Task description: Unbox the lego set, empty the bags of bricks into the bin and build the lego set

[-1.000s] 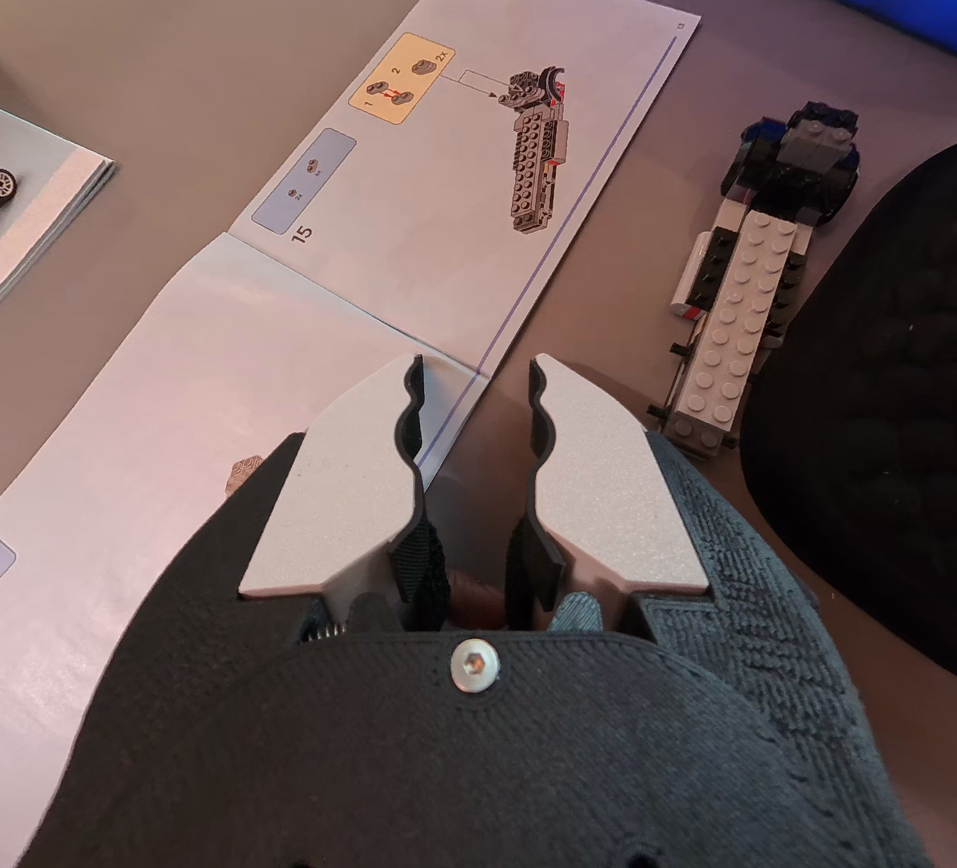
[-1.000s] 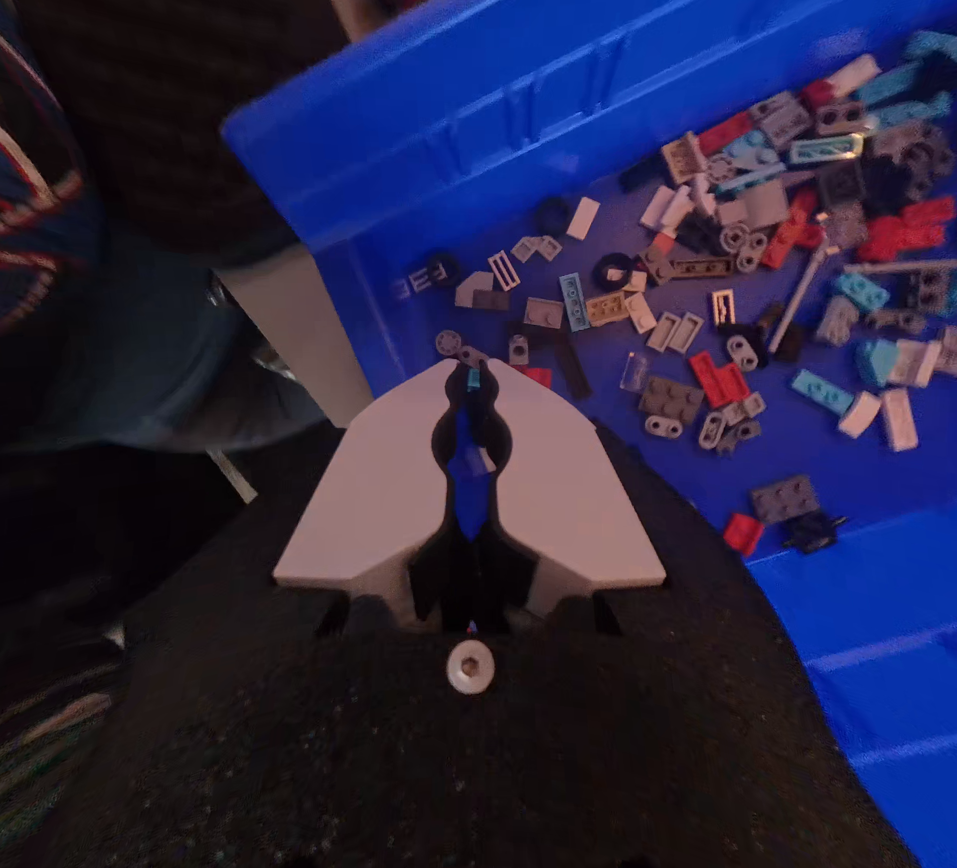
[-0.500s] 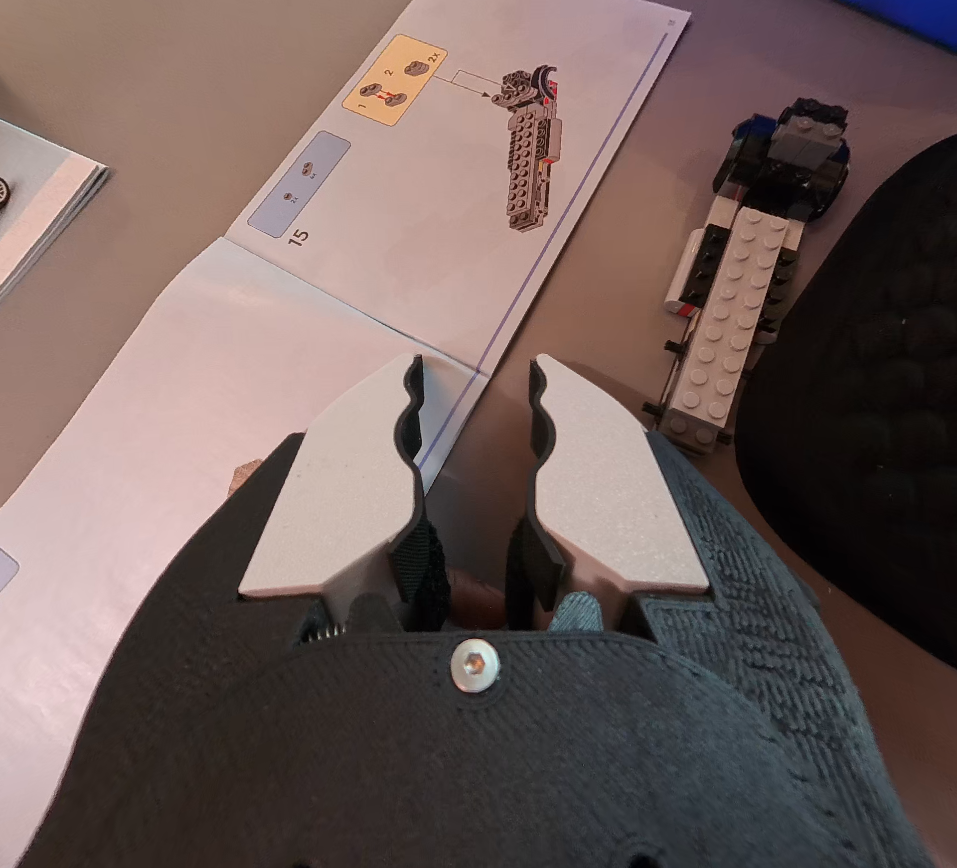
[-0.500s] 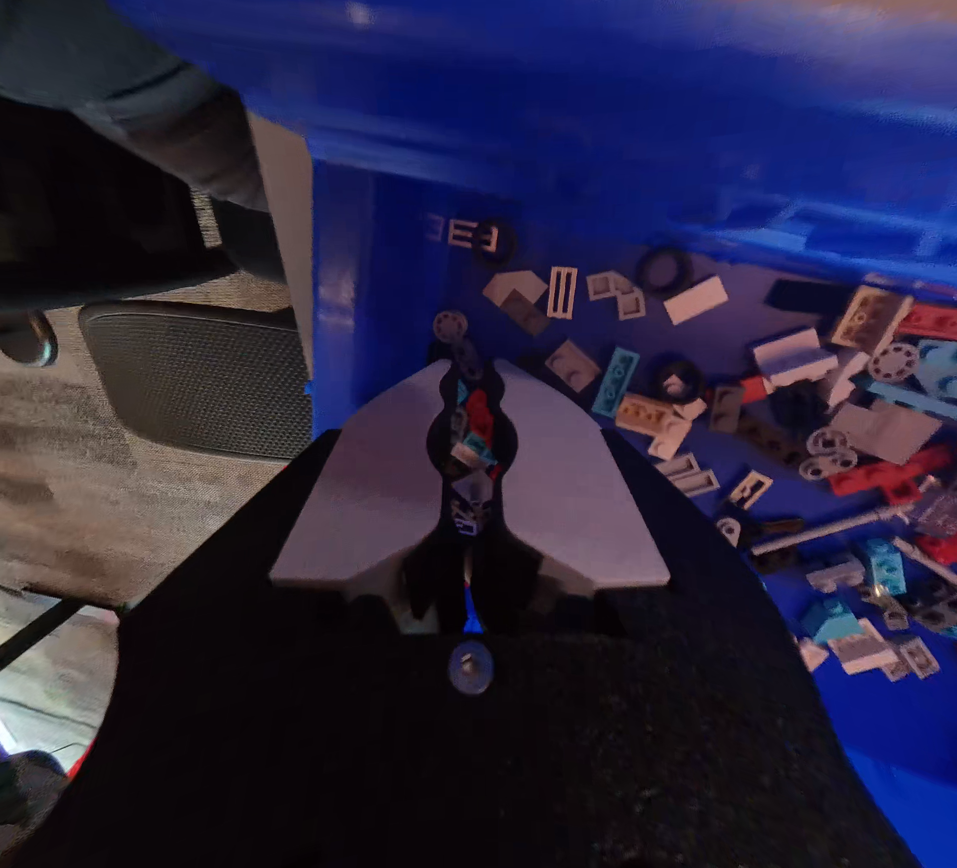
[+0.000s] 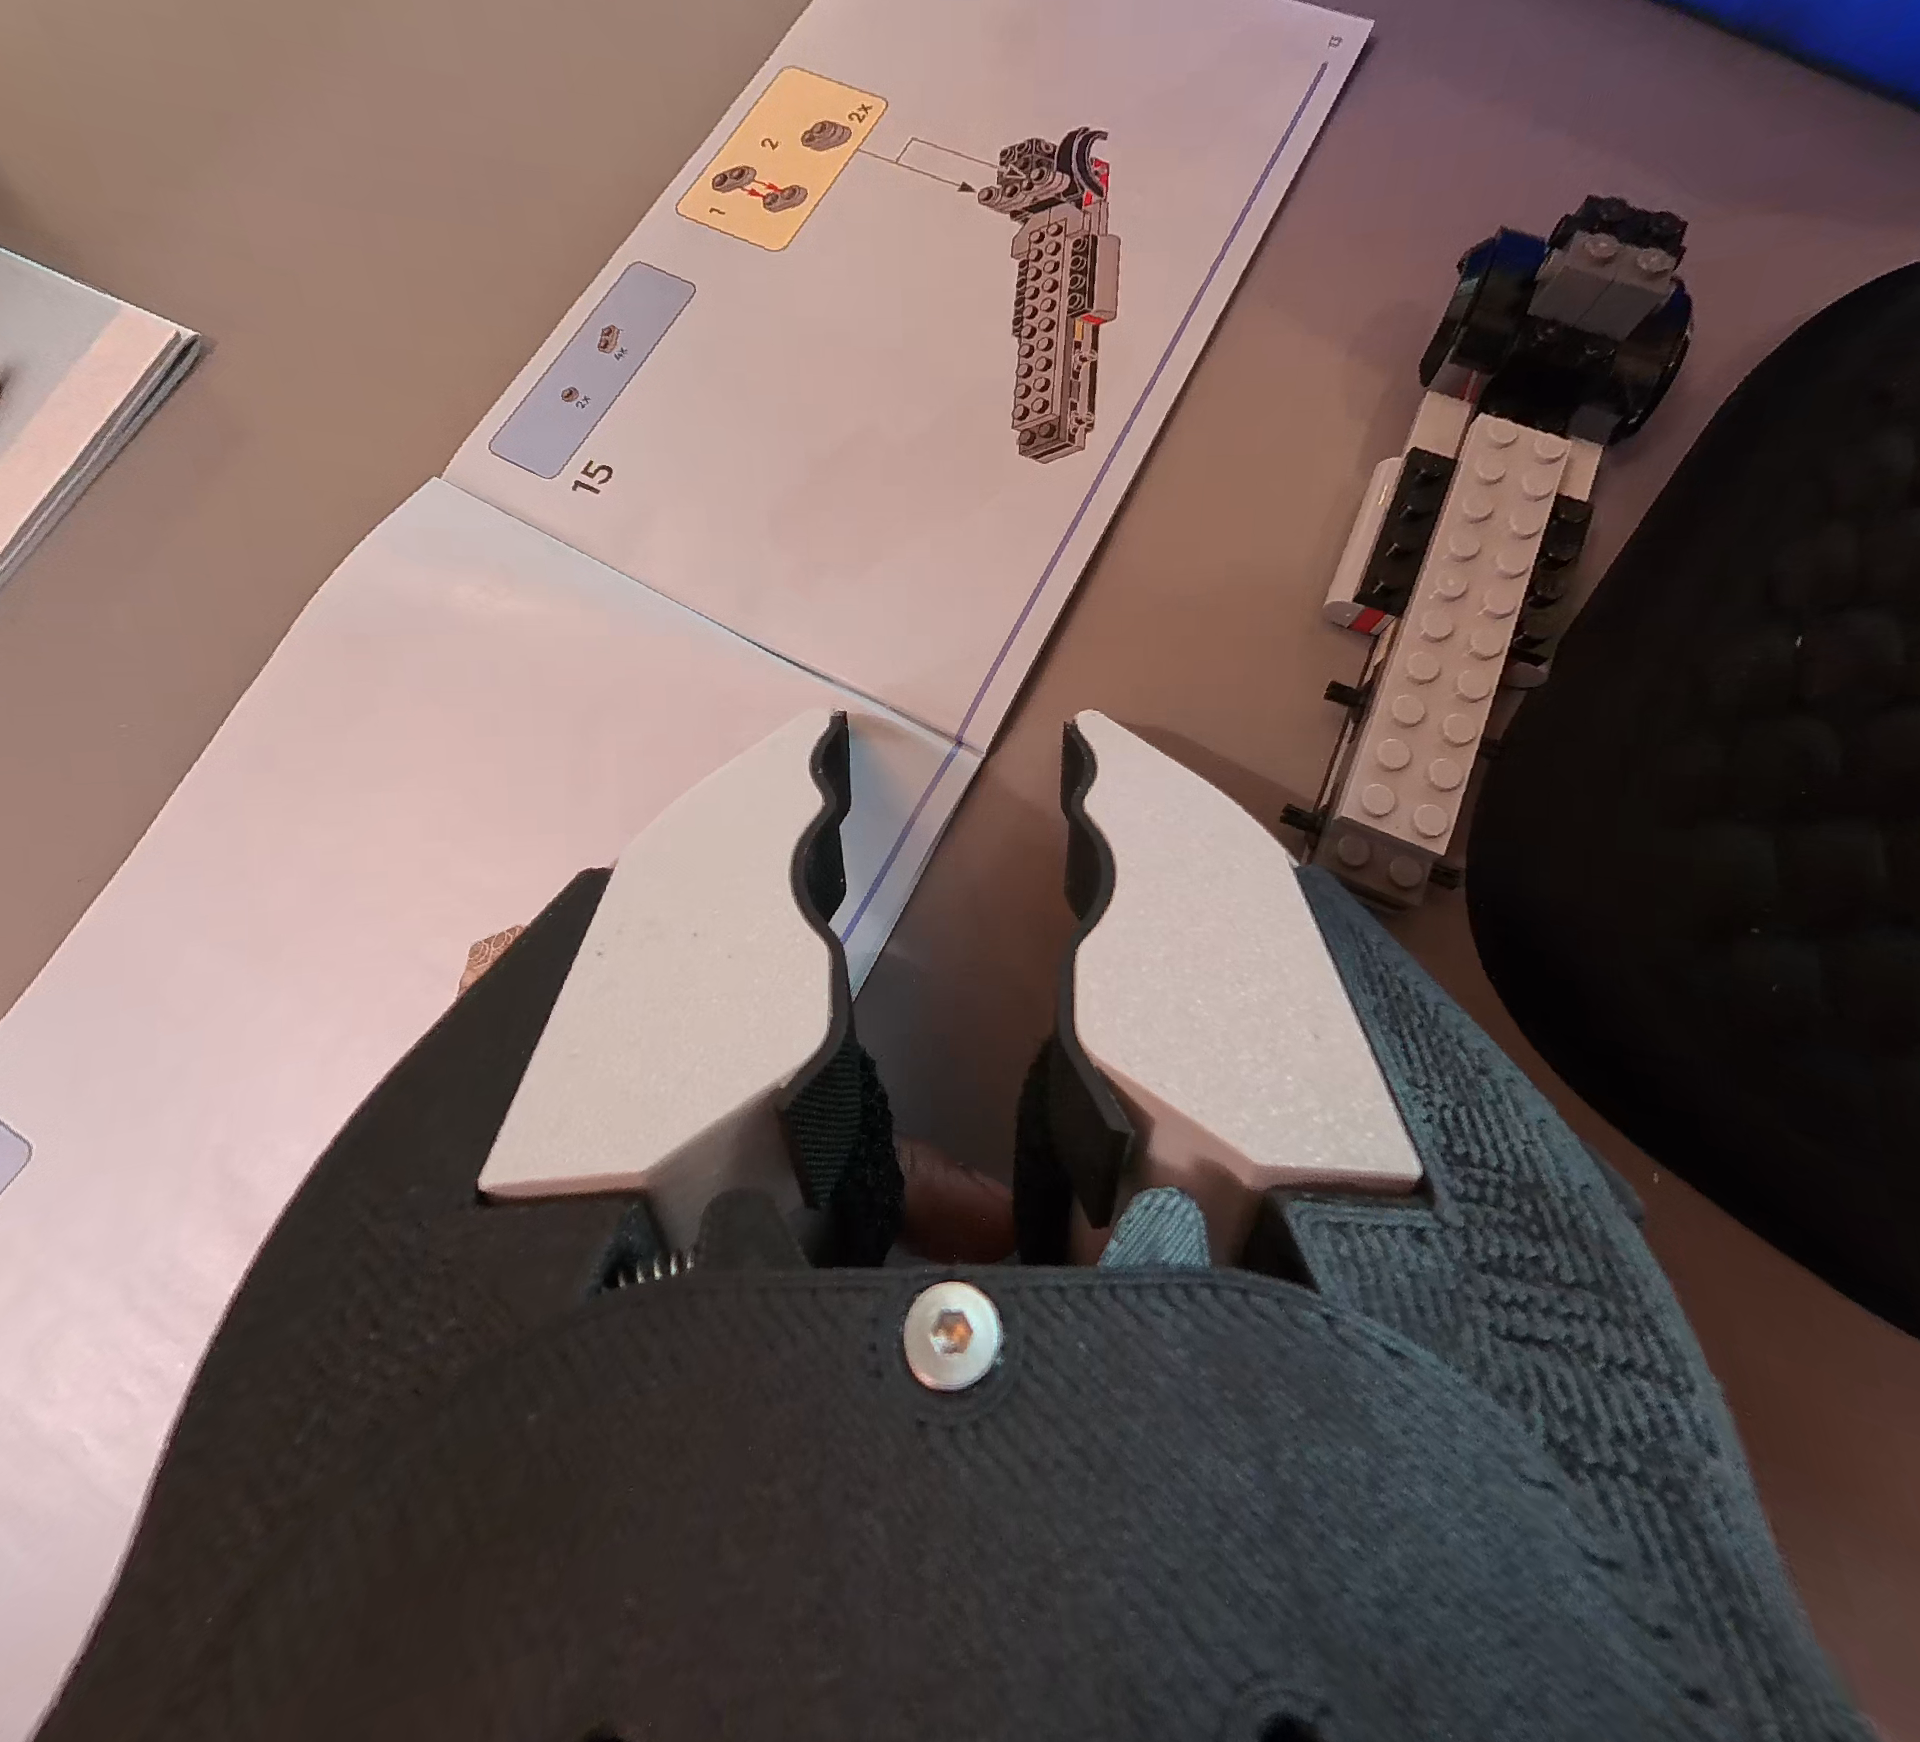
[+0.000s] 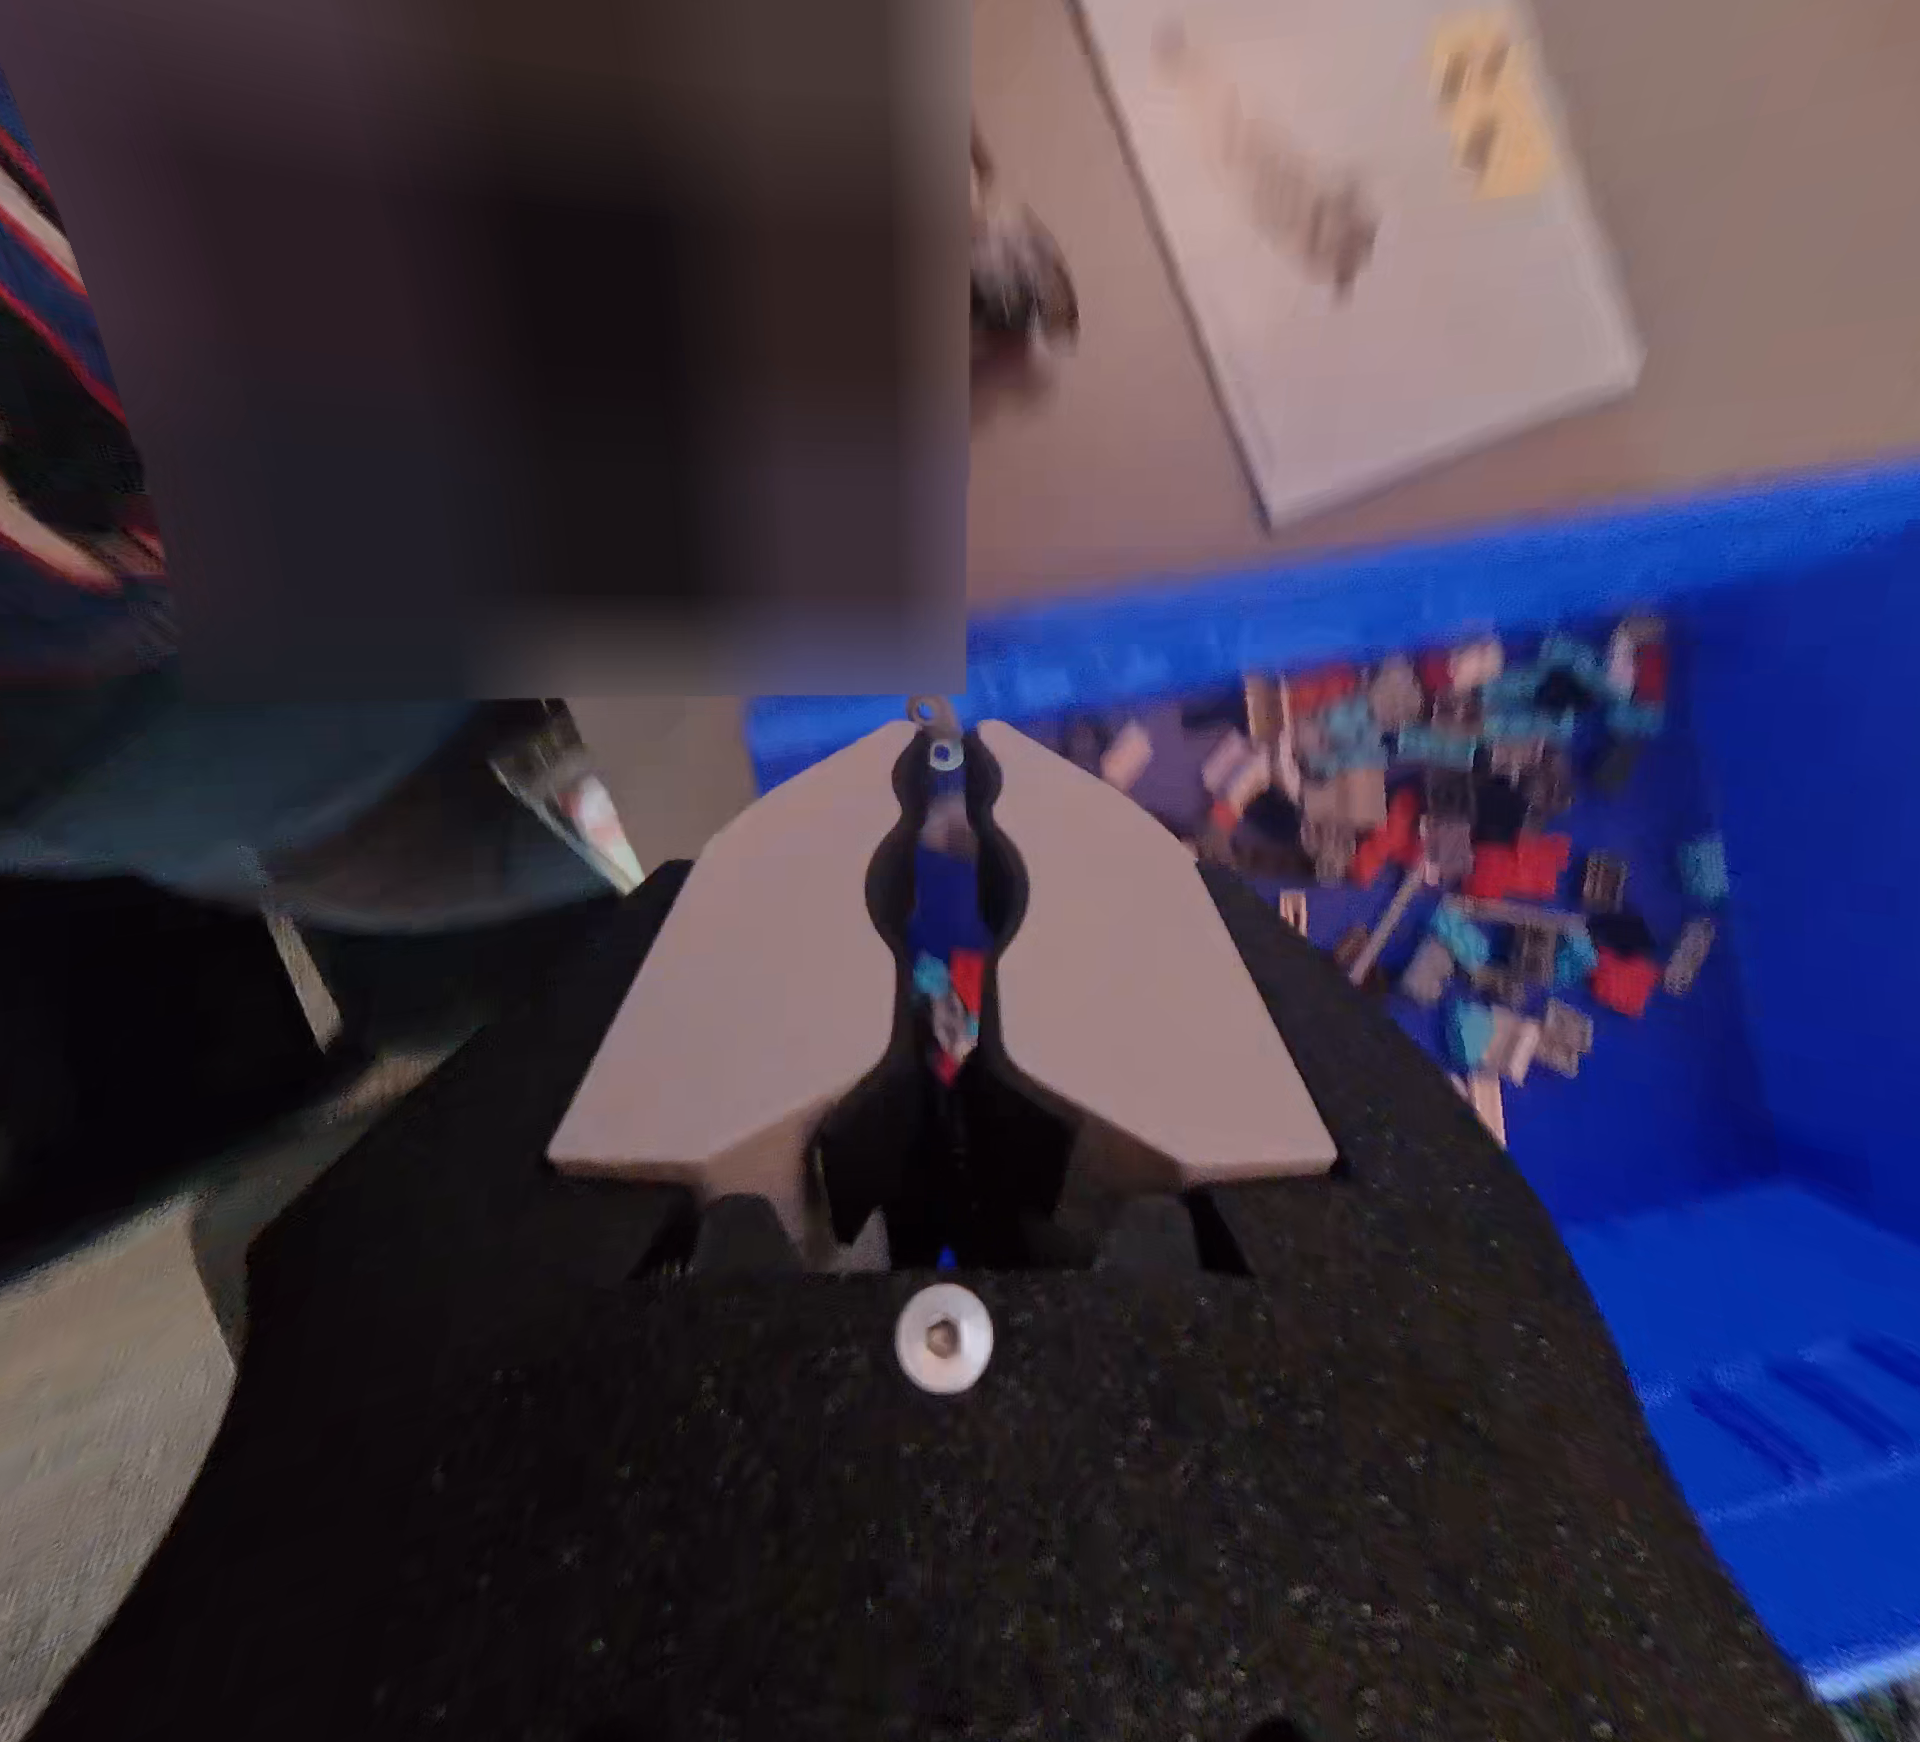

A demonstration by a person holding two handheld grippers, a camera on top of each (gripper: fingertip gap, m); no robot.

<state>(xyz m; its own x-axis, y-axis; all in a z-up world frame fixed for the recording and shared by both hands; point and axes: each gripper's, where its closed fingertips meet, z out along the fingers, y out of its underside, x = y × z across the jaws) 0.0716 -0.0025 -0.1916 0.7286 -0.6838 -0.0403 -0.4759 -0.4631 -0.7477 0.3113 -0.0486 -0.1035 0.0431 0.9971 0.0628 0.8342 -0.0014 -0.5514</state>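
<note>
**Entry: small grey piece lifted from bin, build waiting on table**

Left wrist view: left gripper (image 5: pixel 951 762), lower centre, jaws apart, empty. One open instruction booklet (image 5: pixel 935 321), upper centre; one closed booklet (image 5: pixel 94 404), left edge. One part-built lego vehicle (image 5: pixel 1475 570), right.

Right wrist view (blurred): right gripper (image 6: pixel 943 736), centre, clamped on one small grey ringed piece (image 6: pixel 933 728) at its tips. One blue bin (image 6: pixel 1455 580), right; loose bricks (image 6: pixel 1475 840) uncountable. Advice: keep the pinch firm and carry slowly to the vehicle.
</note>
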